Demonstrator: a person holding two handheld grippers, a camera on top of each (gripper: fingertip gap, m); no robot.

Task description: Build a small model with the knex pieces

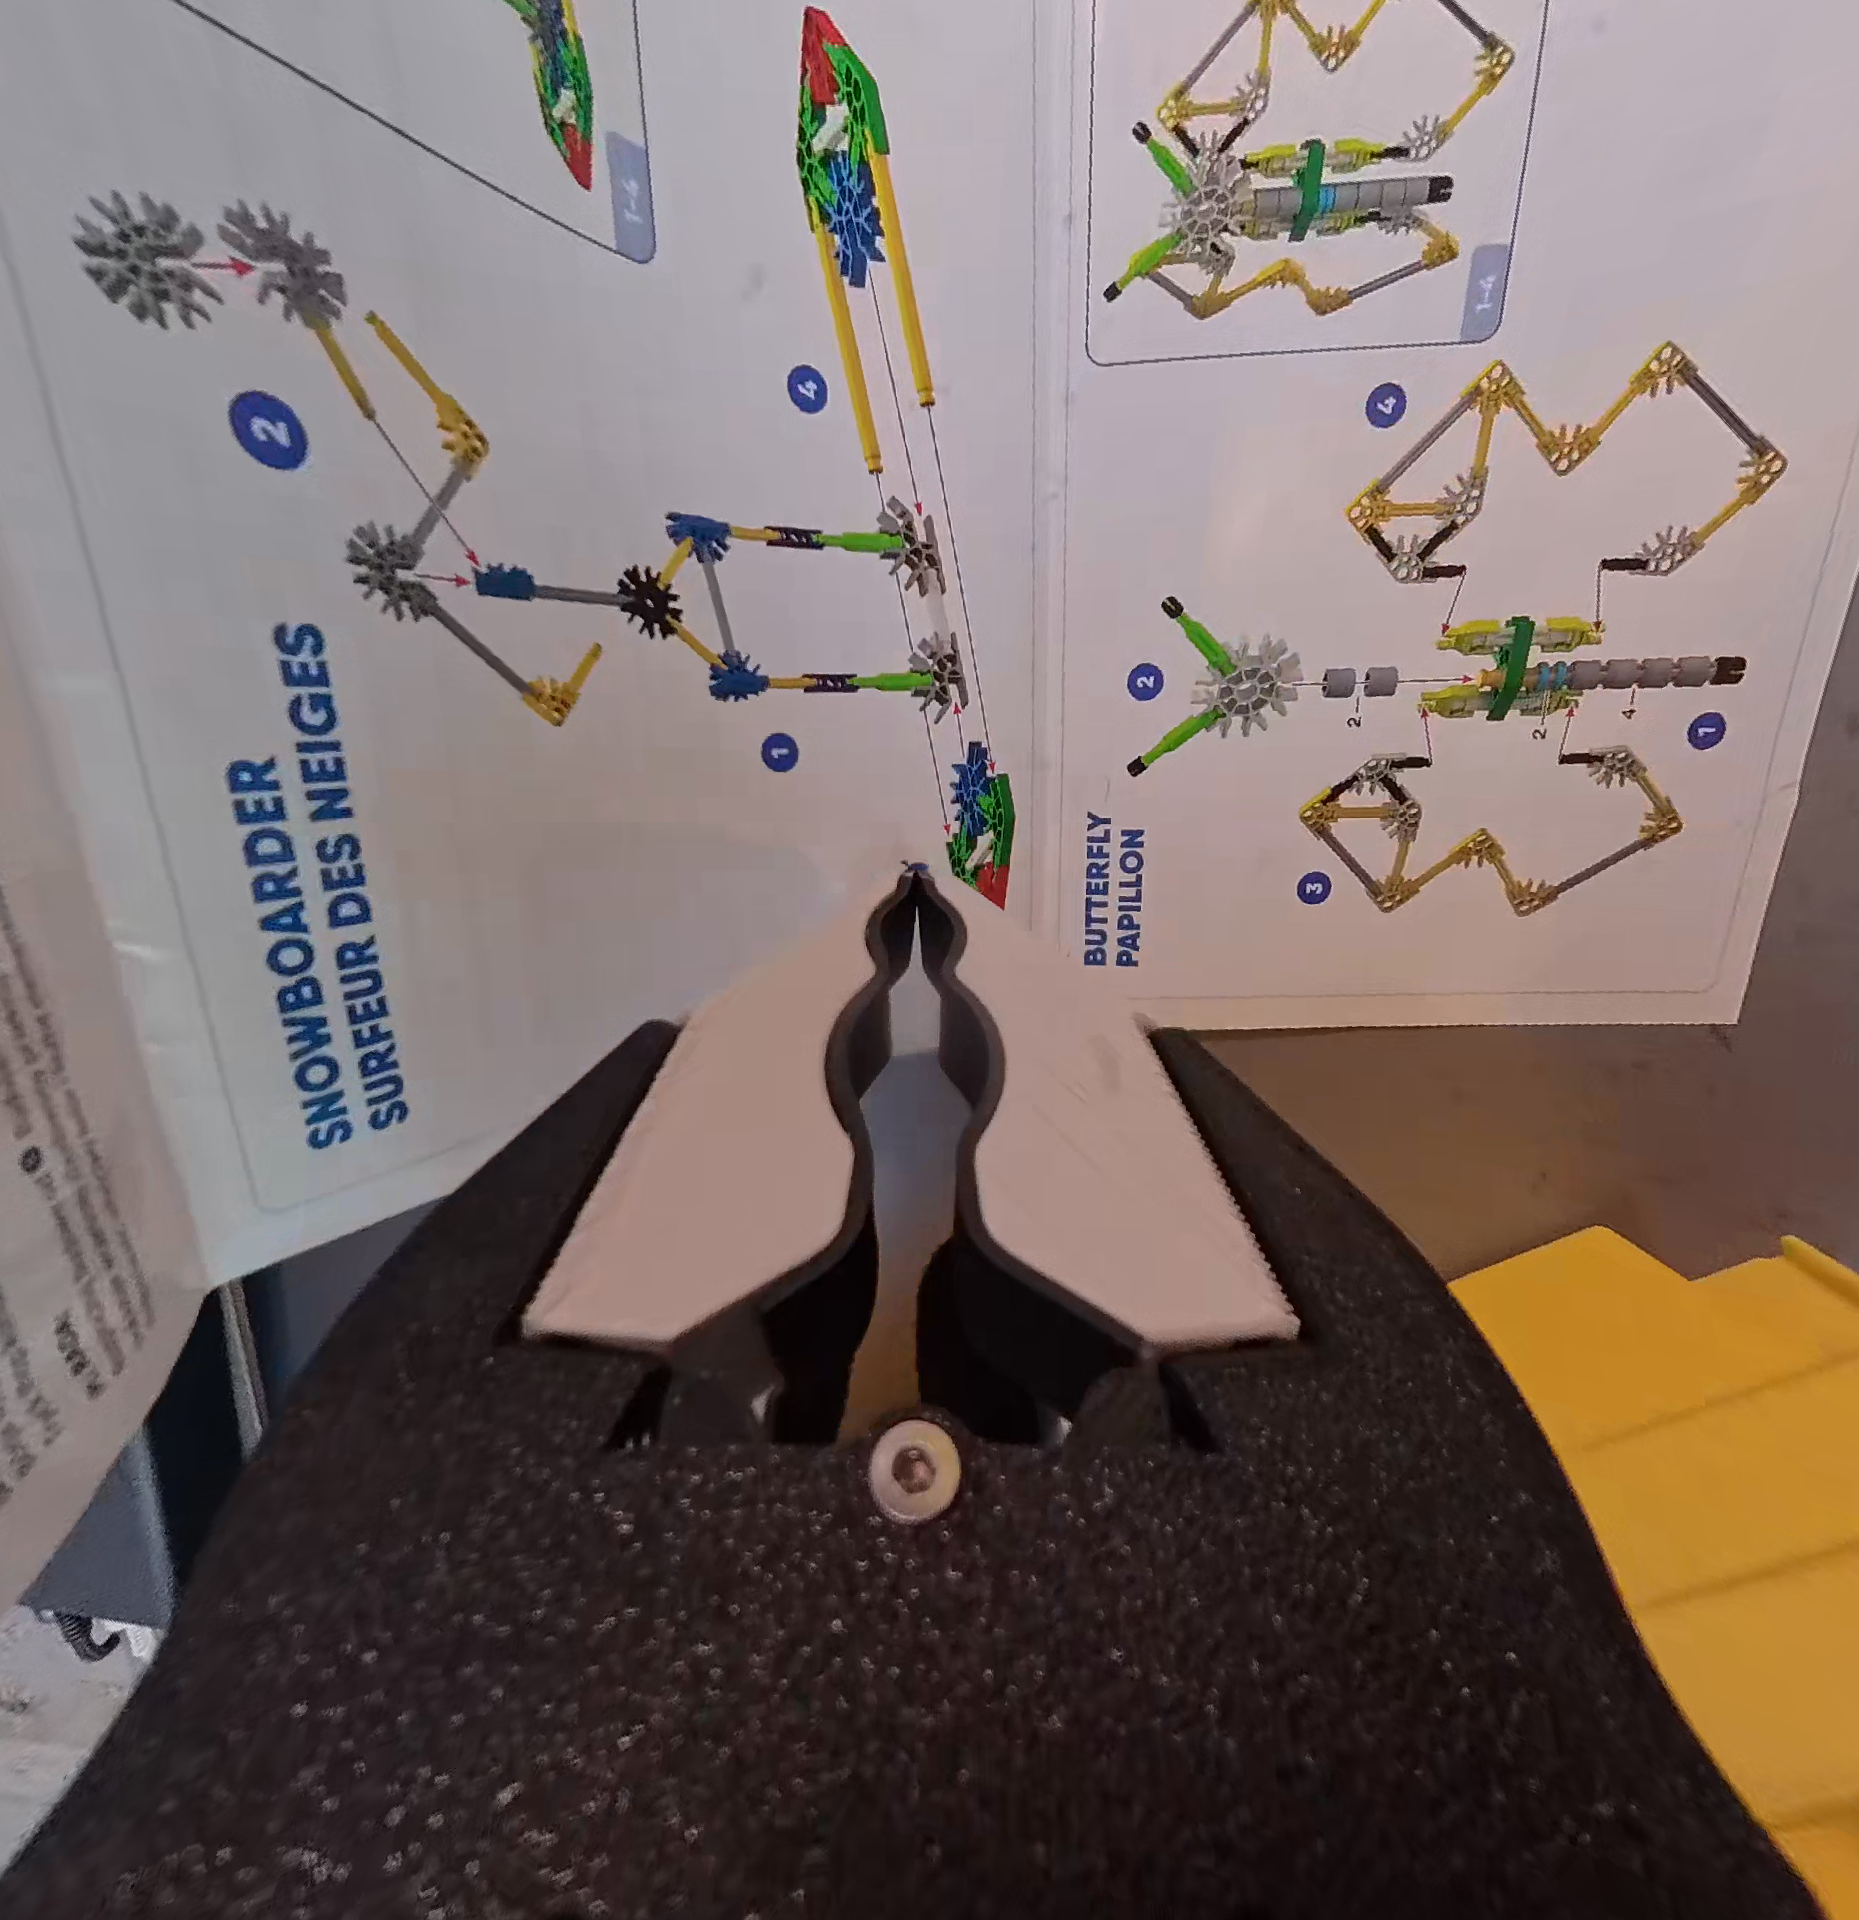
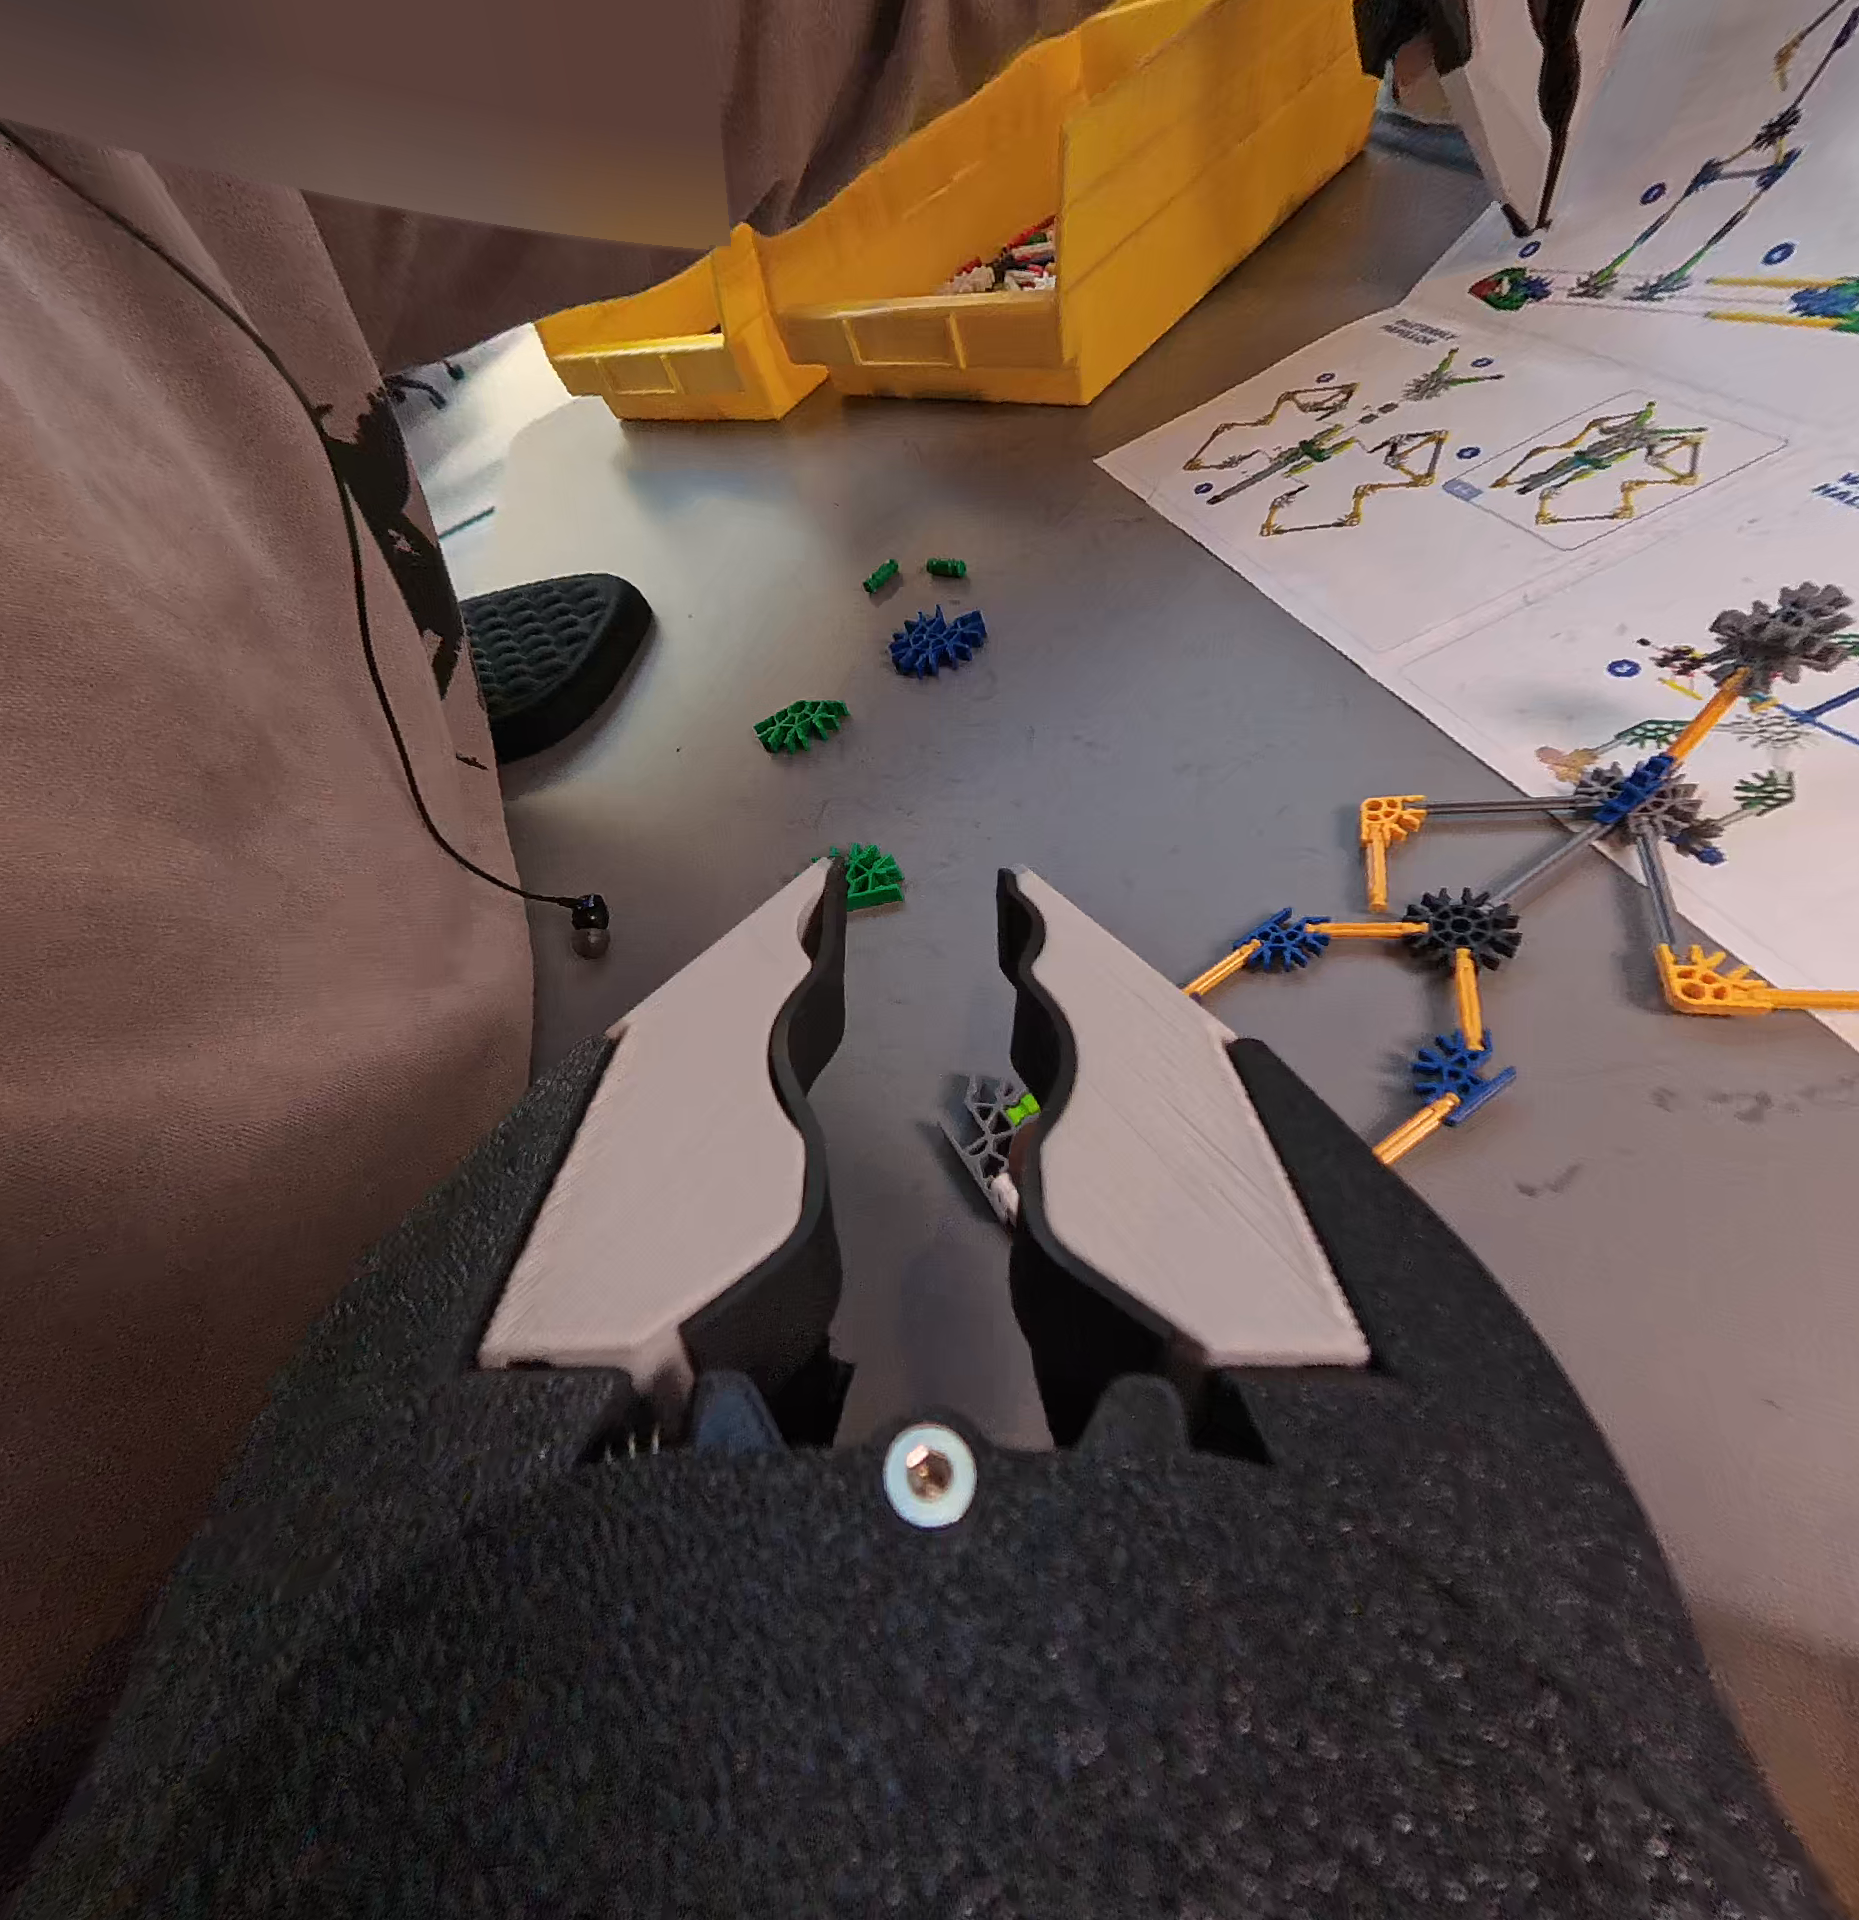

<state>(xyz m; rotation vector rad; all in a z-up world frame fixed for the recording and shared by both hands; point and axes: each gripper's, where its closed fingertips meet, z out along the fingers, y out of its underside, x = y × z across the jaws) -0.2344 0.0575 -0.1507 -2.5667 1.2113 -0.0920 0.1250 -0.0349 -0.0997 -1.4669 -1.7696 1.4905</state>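
Note:
My left gripper (image 1: 912,883) is shut, its fingertips pinching the white instruction sheet (image 1: 613,852) near its lower edge, beside the centre fold. It also shows far off in the right wrist view (image 2: 1517,114), standing on the sheet (image 2: 1527,416). My right gripper (image 2: 920,894) is open and holds nothing, low over the grey table (image 2: 1112,727). A green connector (image 2: 871,878) lies just beyond its left fingertip. A small grey connector with a light green bit (image 2: 992,1127) lies on the table under the gap, against the right finger.
A half-built model of orange and grey rods with blue and black connectors (image 2: 1465,925) lies to the right. A blue connector (image 2: 937,641) and green pieces (image 2: 800,724) lie ahead. Yellow bins (image 2: 1008,239) stand at the back; one shows in the left wrist view (image 1: 1683,1455). A person's sleeve (image 2: 177,831) is at left. The right tips stand about 20 cm off the blue connector (image 2: 937,641).

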